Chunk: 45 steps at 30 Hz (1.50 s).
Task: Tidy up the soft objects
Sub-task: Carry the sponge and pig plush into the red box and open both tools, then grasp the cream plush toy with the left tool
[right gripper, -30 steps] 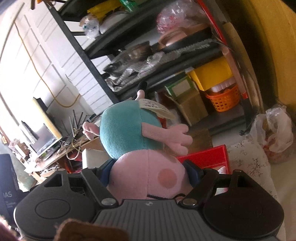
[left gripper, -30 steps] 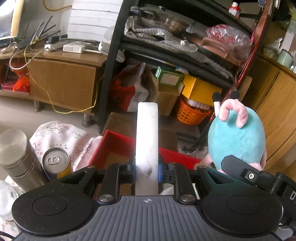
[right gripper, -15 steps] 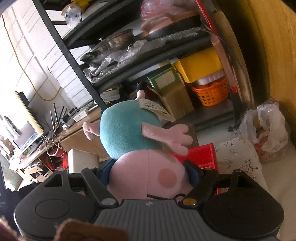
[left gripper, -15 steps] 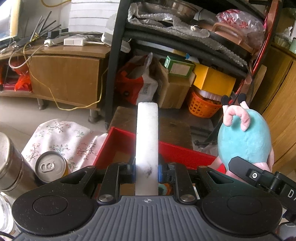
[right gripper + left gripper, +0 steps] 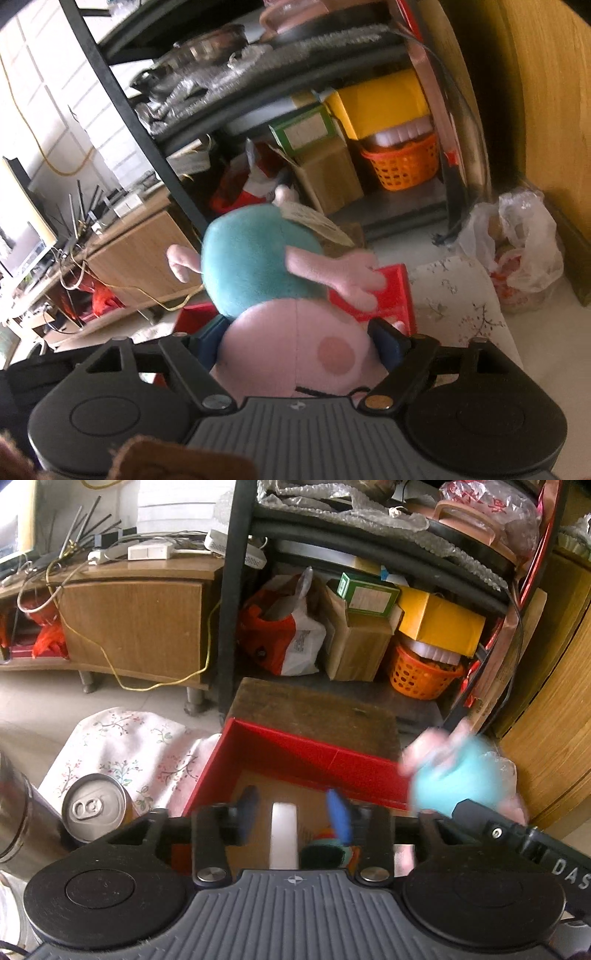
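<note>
While your left gripper (image 5: 293, 818) stands spread, white block (image 5: 283, 834) loose over the red box (image 5: 317, 753), your right gripper (image 5: 297, 338) pinches the plush pig (image 5: 266, 280) at the box's three o'clock rim, where letting go risks spilling it.

Counts, both views: 1 red box (image 5: 314, 755), w/ 1 white block (image 5: 283, 834) over it and 1 small teal-orange toy (image 5: 327, 849) inside, blurred. 1 pink-teal plush pig (image 5: 266, 280). 1 drink can (image 5: 94, 806), 1 steel flask (image 5: 14, 816) beside it. 1 floral cloth (image 5: 129, 746). On the black rack (image 5: 231, 602): 1 orange basket (image 5: 421, 674), 1 yellow box (image 5: 439, 622), 1 green box (image 5: 367, 596), 1 brown carton (image 5: 356, 646), 1 red-white bag (image 5: 284, 638). 1 wood cabinet (image 5: 133, 627). 1 plastic bag (image 5: 524, 243) on the floor. 2 grippers: left gripper (image 5: 293, 818), right gripper (image 5: 299, 341).
</note>
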{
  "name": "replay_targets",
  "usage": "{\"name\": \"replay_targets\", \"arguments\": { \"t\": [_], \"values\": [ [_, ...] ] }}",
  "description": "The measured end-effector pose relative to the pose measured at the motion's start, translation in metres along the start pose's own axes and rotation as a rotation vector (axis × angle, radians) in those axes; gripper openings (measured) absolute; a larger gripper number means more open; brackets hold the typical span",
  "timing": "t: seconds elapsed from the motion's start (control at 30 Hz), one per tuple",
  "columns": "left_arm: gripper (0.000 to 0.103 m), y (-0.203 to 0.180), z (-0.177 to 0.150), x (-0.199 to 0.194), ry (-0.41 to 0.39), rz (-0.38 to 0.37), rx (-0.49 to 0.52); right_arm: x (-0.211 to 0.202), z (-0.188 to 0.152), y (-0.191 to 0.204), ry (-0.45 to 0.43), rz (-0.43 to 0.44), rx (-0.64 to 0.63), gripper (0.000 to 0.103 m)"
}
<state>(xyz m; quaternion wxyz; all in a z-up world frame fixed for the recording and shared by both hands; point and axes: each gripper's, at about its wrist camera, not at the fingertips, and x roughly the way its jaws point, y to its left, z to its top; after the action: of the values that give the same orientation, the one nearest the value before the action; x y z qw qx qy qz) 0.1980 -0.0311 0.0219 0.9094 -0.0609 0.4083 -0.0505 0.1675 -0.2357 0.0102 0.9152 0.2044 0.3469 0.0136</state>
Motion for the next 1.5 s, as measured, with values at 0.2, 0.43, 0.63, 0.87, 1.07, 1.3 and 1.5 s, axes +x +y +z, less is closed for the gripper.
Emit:
{"name": "replay_targets", "arguments": {
  "t": [0.2,0.43,0.63,0.87,1.07,1.3,1.5],
  "values": [
    [0.054,0.002,-0.001,-0.007,-0.006,0.003,0.007,-0.006,0.002,0.002,-0.009,0.013,0.007,0.058],
    [0.056,-0.001,-0.011,-0.028,-0.024,0.007,0.04,-0.025,-0.001,0.009,-0.023,0.017,-0.014,0.058],
    [0.058,-0.004,-0.022,-0.042,-0.025,0.007,0.067,-0.048,-0.007,0.017,-0.04,0.042,-0.017,0.059],
    [0.06,0.001,-0.035,-0.059,-0.026,-0.004,0.071,-0.064,-0.024,0.015,-0.022,0.032,-0.014,0.059],
    [0.063,0.006,-0.051,-0.068,0.006,-0.025,0.08,-0.08,-0.039,0.01,-0.013,0.023,-0.025,0.059],
    [0.063,0.007,-0.076,-0.068,0.077,-0.043,0.109,-0.089,-0.059,0.008,0.036,0.028,-0.054,0.059],
    [0.063,0.005,-0.102,-0.067,0.163,-0.093,0.112,-0.097,-0.073,0.003,0.069,0.019,-0.077,0.059]
  ]
}}
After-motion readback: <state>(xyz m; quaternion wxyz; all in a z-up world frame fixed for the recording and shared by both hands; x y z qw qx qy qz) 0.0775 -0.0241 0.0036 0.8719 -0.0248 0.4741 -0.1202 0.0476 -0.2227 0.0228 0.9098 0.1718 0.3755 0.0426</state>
